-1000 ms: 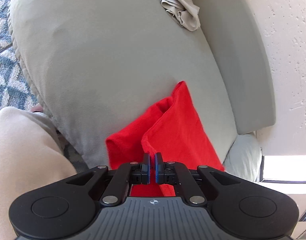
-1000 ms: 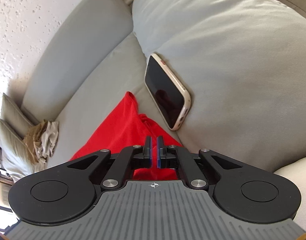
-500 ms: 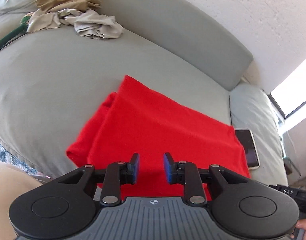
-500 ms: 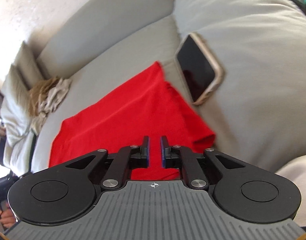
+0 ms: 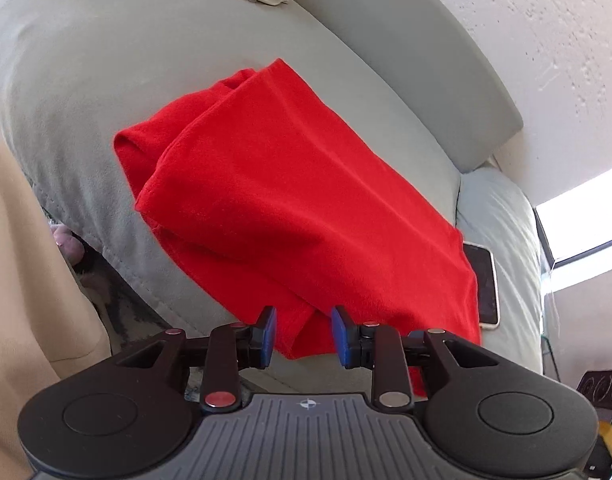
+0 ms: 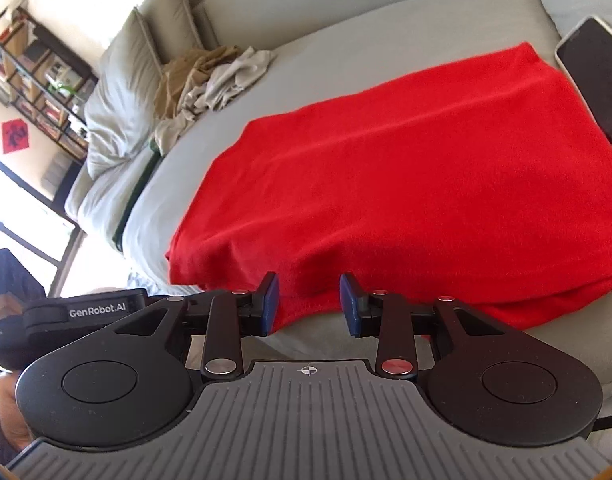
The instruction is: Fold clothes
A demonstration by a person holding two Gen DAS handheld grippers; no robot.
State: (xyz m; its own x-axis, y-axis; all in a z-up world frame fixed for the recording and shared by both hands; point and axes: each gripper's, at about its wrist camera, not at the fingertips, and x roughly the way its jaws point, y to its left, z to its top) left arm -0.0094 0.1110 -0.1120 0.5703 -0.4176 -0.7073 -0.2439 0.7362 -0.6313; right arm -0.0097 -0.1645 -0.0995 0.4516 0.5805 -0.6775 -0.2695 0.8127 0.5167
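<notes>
- my left claw (image 5: 302, 336) open, near edge of folded red shirt (image 5: 298, 208) between its pads
- my right claw (image 6: 309, 304) open, gripping nothing
- phone (image 6: 597, 80) beside shirt on sofa (image 5: 106, 60)

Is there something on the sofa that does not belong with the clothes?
Yes. A phone lies on the sofa right beside the folded red cloth, among clothes being folded.

You see: grey sofa (image 6: 345, 46) | phone (image 6: 593, 80) at 2 o'clock | bookshelf (image 6: 38, 76) at 10 o'clock | pillows (image 6: 126, 80) beside it
</notes>
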